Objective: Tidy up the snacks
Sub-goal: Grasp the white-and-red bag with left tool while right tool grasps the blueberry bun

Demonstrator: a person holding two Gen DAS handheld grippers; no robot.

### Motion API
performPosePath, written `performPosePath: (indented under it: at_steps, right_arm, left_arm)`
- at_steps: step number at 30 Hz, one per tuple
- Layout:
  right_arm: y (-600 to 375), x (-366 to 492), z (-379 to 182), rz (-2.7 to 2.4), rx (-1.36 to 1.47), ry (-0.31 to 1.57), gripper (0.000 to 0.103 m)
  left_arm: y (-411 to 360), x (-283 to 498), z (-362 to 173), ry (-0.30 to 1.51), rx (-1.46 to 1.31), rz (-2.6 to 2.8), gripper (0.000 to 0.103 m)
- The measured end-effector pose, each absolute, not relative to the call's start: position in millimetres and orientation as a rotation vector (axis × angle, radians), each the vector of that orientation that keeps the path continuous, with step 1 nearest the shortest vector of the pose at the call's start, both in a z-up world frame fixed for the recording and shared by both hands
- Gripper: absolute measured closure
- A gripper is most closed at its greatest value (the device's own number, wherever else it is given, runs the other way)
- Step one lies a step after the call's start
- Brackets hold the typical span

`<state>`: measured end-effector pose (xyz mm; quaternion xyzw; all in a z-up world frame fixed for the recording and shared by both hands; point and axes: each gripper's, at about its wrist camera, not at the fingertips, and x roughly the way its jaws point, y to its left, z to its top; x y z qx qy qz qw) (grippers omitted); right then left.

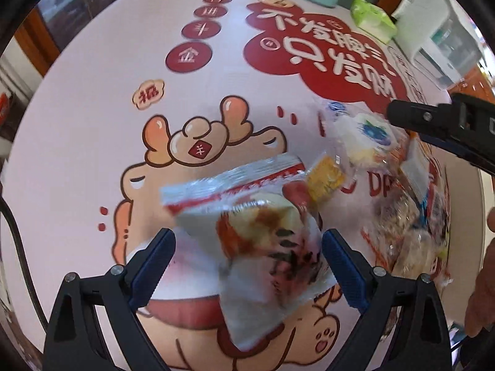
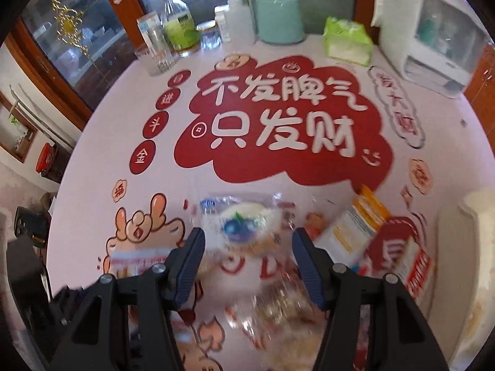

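My left gripper (image 1: 247,262) is open, its blue pads wide apart around a white and red snack packet (image 1: 266,247) that lies between them, blurred; I cannot tell whether they touch it. A small yellow packet (image 1: 324,179) lies beyond it. A blueberry cake packet (image 1: 368,136) sits to the right, under the black right gripper body (image 1: 448,126). In the right wrist view my right gripper (image 2: 247,266) is open above the blueberry cake packet (image 2: 244,225). An orange and white packet (image 2: 355,228) and several clear-wrapped snacks (image 2: 278,312) lie close by.
The table (image 2: 117,142) carries a pink cloth with red Chinese lettering. At its far edge stand a glass (image 2: 156,52), a green bottle (image 2: 179,21), a mint canister (image 2: 278,15), a green tissue pack (image 2: 346,40) and a white appliance (image 2: 427,31).
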<state>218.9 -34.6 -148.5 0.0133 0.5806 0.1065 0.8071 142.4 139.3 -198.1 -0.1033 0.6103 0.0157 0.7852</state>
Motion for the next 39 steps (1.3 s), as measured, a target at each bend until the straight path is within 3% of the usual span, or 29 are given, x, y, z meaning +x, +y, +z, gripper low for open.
performPosePath:
  at_steps: [9,18,22,30,32,35,39]
  right_arm:
    - [-16,242,-185,0.221,-0.036,1.334,0.043]
    - [-14,245,-196,0.23,-0.055,1.365,0.033]
    - [-14,246,-205,0.219,-0.04,1.393,0.016]
    - [-14,235,-214,0.267,0.03,1.43,0.015]
    - [-13,230,-211,0.27,0.011,1.419,0.026]
    - [-15,226,-207,0.285,0.025,1.4,0.044]
    - [-19,214,-200,0.306,0.055,1.365,0.052]
  left_arm:
    - [147,149,-220,1.338,-0.226,0.085,0.008]
    - [145,140,-221,1.334,-0.198,0.088,0.008]
    - [147,133,-221,1.335,-0.204,0.085,0.008]
    - [150,124,-220,1.339,-0.212,0.088,0.008]
    - [151,125,-220,1.335,-0.21,0.092,0.011]
    - [148,120,-214,1.295,-0.175,0.095,0.035]
    - [150,116,-209,1.276,-0.191,0.072,0.047]
